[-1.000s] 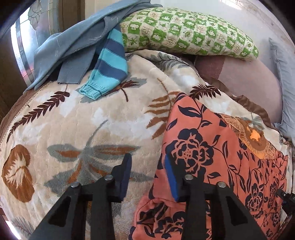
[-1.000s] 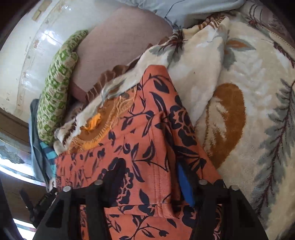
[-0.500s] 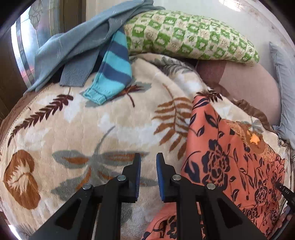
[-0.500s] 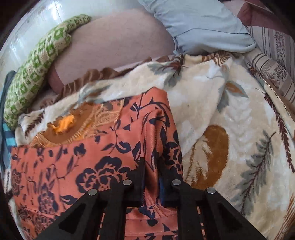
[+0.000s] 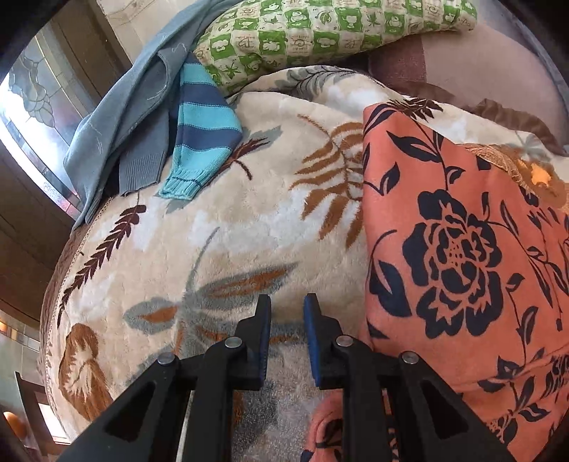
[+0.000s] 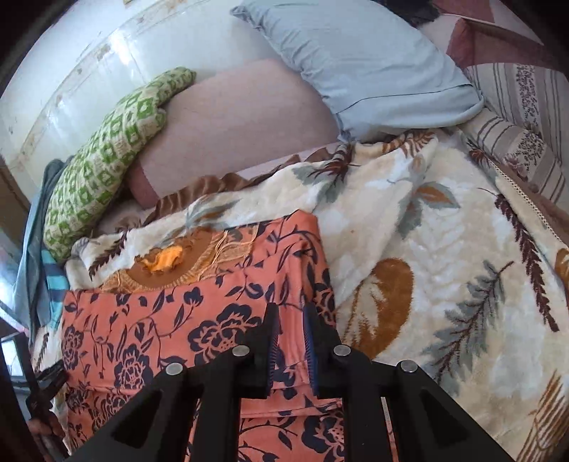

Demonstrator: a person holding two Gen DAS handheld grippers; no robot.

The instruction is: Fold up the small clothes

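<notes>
Gripping, right tongs (image 6: 288,327): the two fingers stand close together with a fold of the orange floral garment (image 6: 160,320) pinched between the blue pads; the tongs point steeply down at the bed.
Left tongs (image 5: 286,316): jaws opening, a narrow gap between the pads; only the blanket (image 5: 231,231) shows through that gap, no cloth in it; a bunched edge of the garment lies under the right-hand finger, and whether it touches I cannot tell.
Task's thing: the orange floral garment (image 5: 455,256) lies spread on the blanket, to the right of the left tongs; its embroidered brown neckline points toward the pillows; its near right edge is the part caught by the right tongs.
Bed, what it carries: a cream plush blanket with leaf print covers it; the garment sits on top of that.
Head of the bed: green checked pillow (image 5: 320,32), pink bolster (image 6: 242,117) beside it, pale blue pillow (image 6: 366,60) leaning over the bolster.
Far left corner: striped blue sweater (image 5: 202,135), its sleeve cuff lying on the blanket; a grey-blue garment (image 5: 124,106) draped just beside and partly over it; both well apart from the orange garment.
</notes>
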